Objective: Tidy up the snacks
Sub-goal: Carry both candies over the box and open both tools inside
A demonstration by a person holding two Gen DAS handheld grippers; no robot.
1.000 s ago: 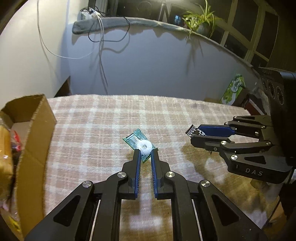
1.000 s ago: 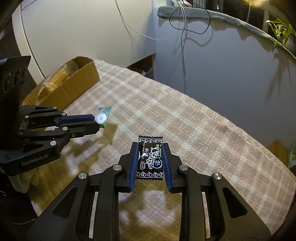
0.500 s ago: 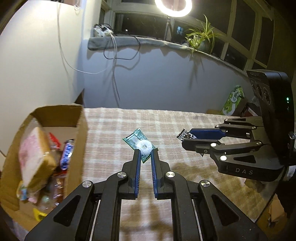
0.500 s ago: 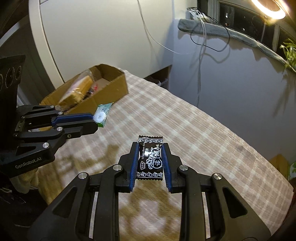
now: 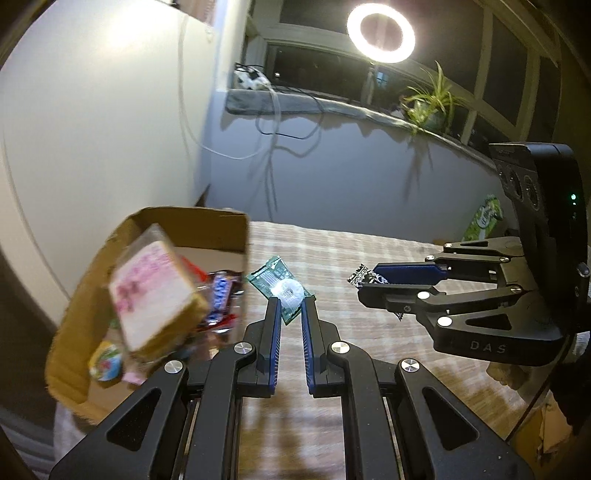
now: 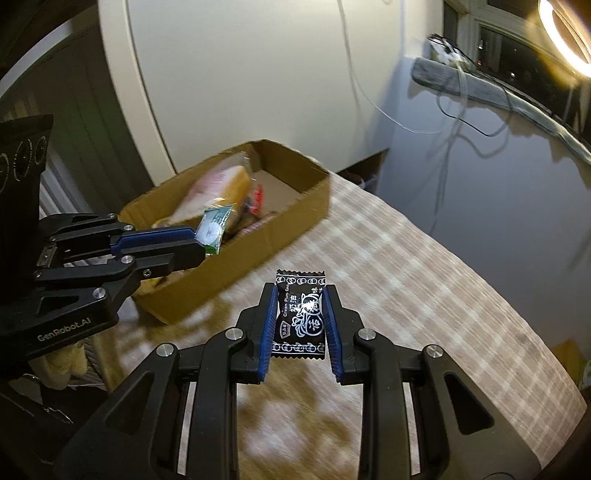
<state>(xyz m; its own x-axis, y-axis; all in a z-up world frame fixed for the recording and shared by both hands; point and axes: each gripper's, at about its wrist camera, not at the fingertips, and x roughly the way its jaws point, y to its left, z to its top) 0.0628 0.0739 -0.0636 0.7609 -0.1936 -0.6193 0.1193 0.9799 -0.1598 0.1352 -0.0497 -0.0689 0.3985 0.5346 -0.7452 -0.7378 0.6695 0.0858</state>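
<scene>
Over at the far left of the left wrist view, an open cardboard box (image 5: 155,229) sits on the table covered in a checked beige cloth (image 5: 369,258). It is stuffed with snacks: a wrapped slice of bread or cake with pink print (image 5: 155,291) leans on top, a blue-and-red chocolate bar (image 5: 221,295) lies behind it, and a small round yellow-rimmed packet (image 5: 105,360) sits low near the front wall.

Just right of the box's near corner, the left gripper (image 5: 290,306) has its jaws pinched almost fully together on a green candy wrapper with a white round sweet (image 5: 282,290). The wrapper is lifted clear of the cloth; in the right wrist view it hangs in front of the box's open top (image 6: 212,229).

Further right, the right gripper (image 6: 299,314) is closed narrowly on a black candy packet with white print (image 6: 301,314), held upright between the blue pads above the cloth. From the left wrist view only a corner of that packet (image 5: 360,275) shows past the fingertips.

Behind the table, white and dark cables (image 5: 273,122) hang from a grey ledge (image 5: 332,107), a ring light (image 5: 380,33) glows above, and a potted plant (image 5: 430,105) stands at the right end of the ledge.
</scene>
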